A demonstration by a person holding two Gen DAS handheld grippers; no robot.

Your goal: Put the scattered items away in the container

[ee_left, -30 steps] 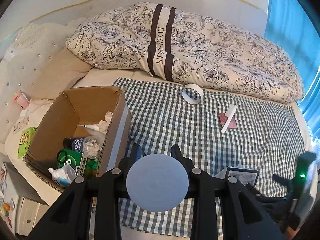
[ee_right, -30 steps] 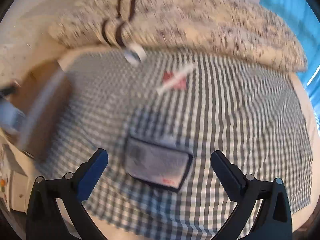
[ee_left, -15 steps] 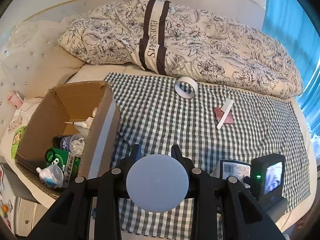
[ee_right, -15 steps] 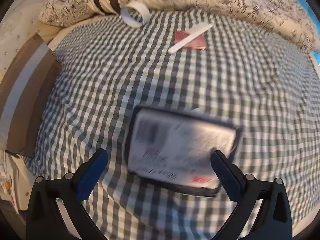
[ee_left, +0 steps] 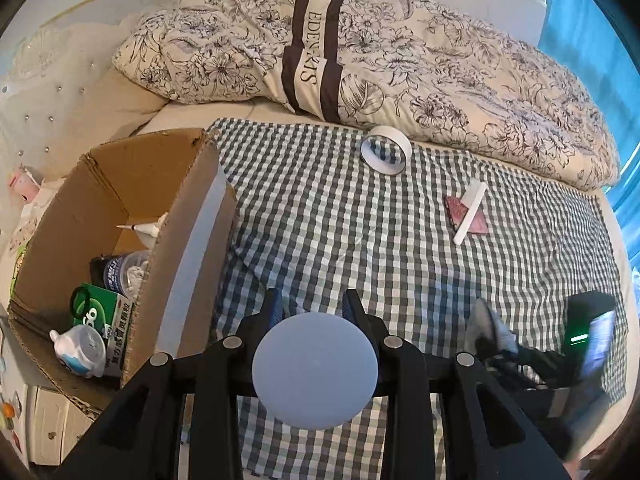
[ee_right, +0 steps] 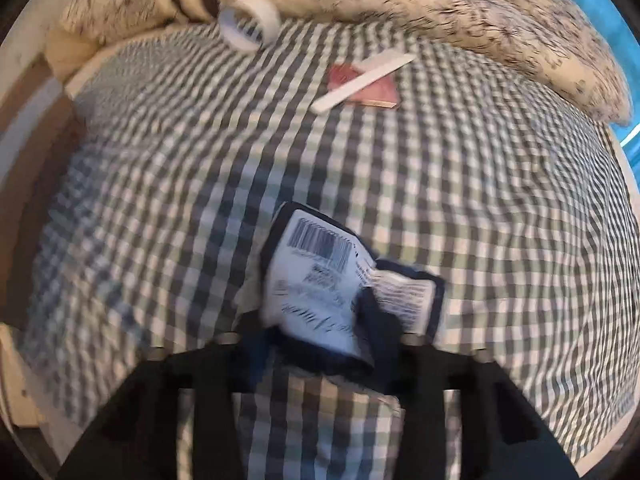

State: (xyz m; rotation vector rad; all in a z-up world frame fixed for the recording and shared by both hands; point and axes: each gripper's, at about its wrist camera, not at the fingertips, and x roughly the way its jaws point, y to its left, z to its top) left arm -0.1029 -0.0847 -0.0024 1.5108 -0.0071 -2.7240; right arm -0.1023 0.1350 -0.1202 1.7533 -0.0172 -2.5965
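Observation:
My left gripper is shut on a pale blue round disc, just right of the open cardboard box. My right gripper points down at the checked cloth; its jaws are closing on a dark-edged white packet with a barcode, which is crumpled between the pads. The left wrist view shows that gripper and packet at lower right. A white tape roll, a white stick and a red card under it lie farther back.
The box holds a green carton, a clear bottle and a white figurine. A floral duvet bounds the checked cloth at the back. A blue curtain hangs at right, and drawers stand lower left.
The right gripper's wide jaws came down over the flat packet and squeezed it into a crumpled fold. The left gripper sank a little toward the bed, still holding the disc.

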